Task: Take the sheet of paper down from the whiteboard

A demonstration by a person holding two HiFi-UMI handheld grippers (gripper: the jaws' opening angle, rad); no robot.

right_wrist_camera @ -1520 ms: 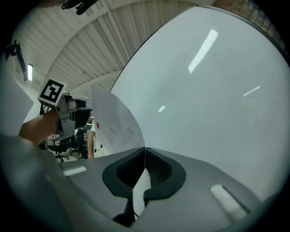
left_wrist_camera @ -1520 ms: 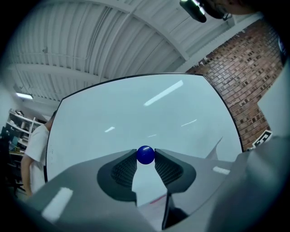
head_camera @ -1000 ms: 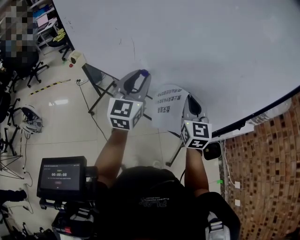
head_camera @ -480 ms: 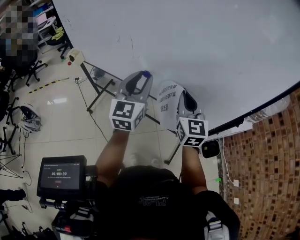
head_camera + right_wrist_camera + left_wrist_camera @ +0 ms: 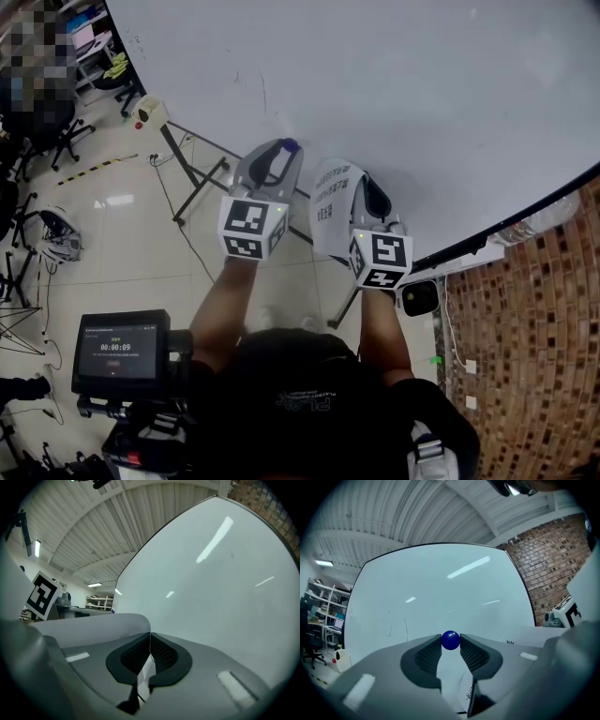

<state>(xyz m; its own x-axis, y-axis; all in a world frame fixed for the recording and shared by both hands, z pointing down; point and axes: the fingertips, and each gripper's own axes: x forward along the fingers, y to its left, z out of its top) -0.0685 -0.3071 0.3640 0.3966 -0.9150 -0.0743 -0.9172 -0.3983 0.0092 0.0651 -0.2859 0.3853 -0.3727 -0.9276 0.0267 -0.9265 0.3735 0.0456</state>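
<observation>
**Right tongs pinch the paper, left tongs hold a blue ball**

A person stands in front of a big white whiteboard (image 5: pixel 394 84) and holds a pair of tongs in each hand. Both point at the board.

The right tongs (image 5: pixel 150 641) are closed tight on the white sheet of paper with black print (image 5: pixel 101 623). A thin edge of the sheet is squeezed between the two dark pads. The rest of the sheet bends away to the left of these tongs in a soft curve.

From the head view, the paper (image 5: pixel 330 202) hangs between the two pairs of tongs. It sits right beside the right tongs (image 5: pixel 364 183), on their left side, and it curls out from the board instead of lying flat on it. I cannot tell if its top edge touches the board.

The left tongs (image 5: pixel 450 645) grip a small blue ball (image 5: pixel 450 639). The ball sits at the very tips, with one pad pressing on each side. In the head view the ball (image 5: pixel 290 145) is close to the board, just left of the paper. I cannot tell if it touches the board. The left tongs (image 5: pixel 284 155) do not hold the paper.

A red-brown brick wall (image 5: pixel 530 319) is to the right of the board. A black screen (image 5: pixel 122 349) is low on the left.
</observation>
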